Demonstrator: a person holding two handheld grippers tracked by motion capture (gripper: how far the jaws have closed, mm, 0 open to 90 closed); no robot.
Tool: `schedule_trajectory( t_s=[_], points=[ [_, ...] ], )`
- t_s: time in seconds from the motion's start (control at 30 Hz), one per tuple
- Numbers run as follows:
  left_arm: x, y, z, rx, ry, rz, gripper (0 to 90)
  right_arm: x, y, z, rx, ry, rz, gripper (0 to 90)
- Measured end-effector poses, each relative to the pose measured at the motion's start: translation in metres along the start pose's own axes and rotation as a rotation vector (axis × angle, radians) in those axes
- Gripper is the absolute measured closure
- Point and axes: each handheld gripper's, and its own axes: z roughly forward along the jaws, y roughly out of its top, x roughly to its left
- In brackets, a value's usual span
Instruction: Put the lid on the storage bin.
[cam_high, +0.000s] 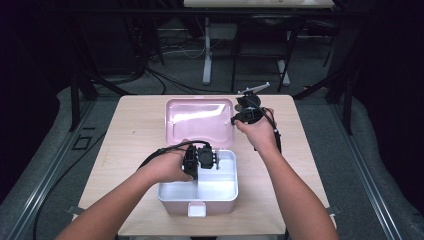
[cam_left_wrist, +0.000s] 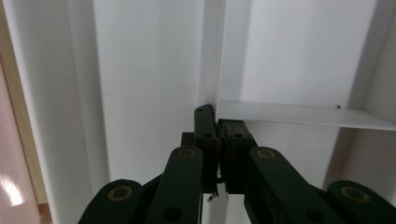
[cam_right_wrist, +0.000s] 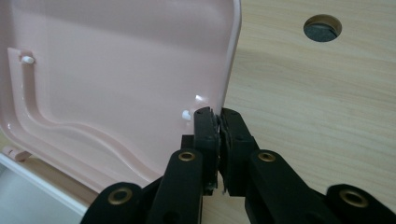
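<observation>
The pink box (cam_high: 198, 192) is sitting open near the front edge of the desk (cam_high: 135, 125), its lid (cam_high: 200, 120) lying back behind it. The right hand-held gripper (cam_high: 239, 119), jaws pinched together, is gripping the lid's right rim. The left hand-held gripper (cam_high: 199, 161), jaws closed, is clamping the white divider (cam_left_wrist: 299, 114) inside, steadying the box. Judging by this, lid handling is underway; next the right one is likely swinging the lid
</observation>
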Motion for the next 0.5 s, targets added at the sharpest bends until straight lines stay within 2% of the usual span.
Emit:
schedule_trajectory(
  t_s=[0.2,0.23,0.27,0.3,0.37,0.4,0.47,0.5],
  points=[
    [0.000,0.000,0.000,0.000,0.002,0.000,86.8,0.001,-0.006,-0.014,-0.026,0.032,-0.016,87.5],
    [0.000,0.000,0.000,-0.001,0.001,0.000,86.7,0.002,-0.007,-0.016,-0.049,0.031,-0.021,87.5],
    [0.000,0.000,0.000,-0.001,0.001,-0.001,86.7,0.002,-0.008,-0.018,-0.044,0.034,-0.027,87.6],
    [0.000,0.000,0.000,-0.001,0.001,-0.001,86.7,0.004,-0.010,-0.019,-0.072,0.036,-0.031,87.6],
    [0.000,0.000,0.000,0.000,0.001,-0.001,86.8,0.005,-0.013,-0.025,-0.067,0.046,-0.047,87.7],
    [0.000,0.000,0.000,0.001,0.001,0.000,86.8,0.006,-0.015,-0.026,-0.087,0.033,-0.049,87.7],
    [0.000,0.000,0.000,0.002,0.002,-0.001,86.8,0.008,-0.018,-0.031,-0.093,0.044,-0.071,87.7],
    [0.000,0.000,0.000,0.003,0.003,-0.001,86.8,0.010,-0.021,-0.032,-0.115,0.009,-0.078,87.7]
  ],
)
